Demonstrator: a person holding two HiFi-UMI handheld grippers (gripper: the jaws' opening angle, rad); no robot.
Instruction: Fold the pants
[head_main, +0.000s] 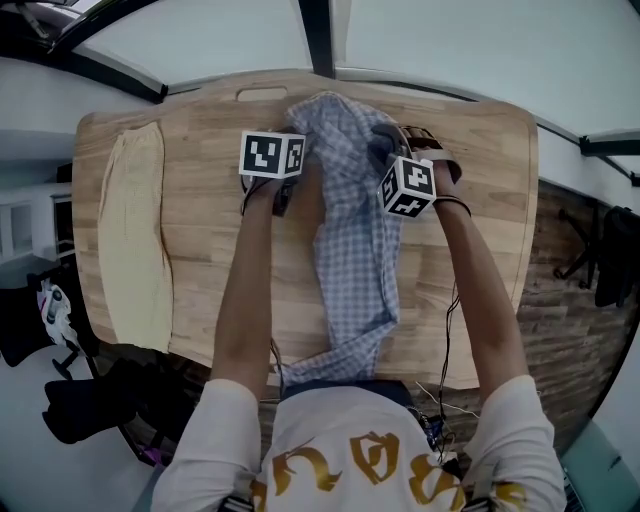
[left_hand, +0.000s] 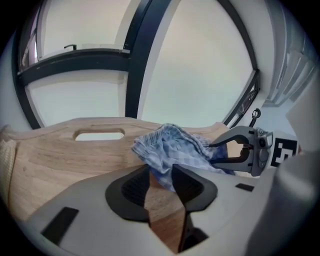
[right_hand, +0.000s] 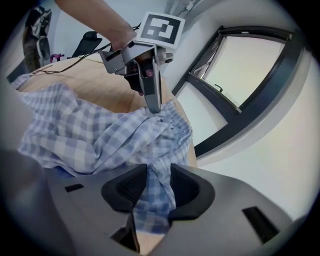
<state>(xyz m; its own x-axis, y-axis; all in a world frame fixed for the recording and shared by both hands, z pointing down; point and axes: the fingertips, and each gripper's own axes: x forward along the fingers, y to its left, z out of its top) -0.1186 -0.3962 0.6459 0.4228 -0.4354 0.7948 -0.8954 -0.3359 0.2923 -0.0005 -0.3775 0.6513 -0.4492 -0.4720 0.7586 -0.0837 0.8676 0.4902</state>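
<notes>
Blue checked pants (head_main: 355, 250) lie lengthwise down the middle of the wooden table (head_main: 200, 210), crumpled at the far end, with their near end hanging over the front edge. My left gripper (head_main: 287, 168) is at the far end's left edge. In the left gripper view (left_hand: 161, 176) its jaws stand apart, with a corner of the pants (left_hand: 170, 145) against one pad and bare wood in the gap. My right gripper (head_main: 386, 155) is at the right edge. In the right gripper view (right_hand: 159, 182) the fabric (right_hand: 90, 130) fills the gap between its pads.
A folded cream cloth (head_main: 135, 240) lies along the table's left side. A handle slot (head_main: 262, 95) is cut near the far edge. Dark gear (head_main: 80, 400) sits on the floor at the left and black items (head_main: 612, 255) hang at the right. Windows lie beyond.
</notes>
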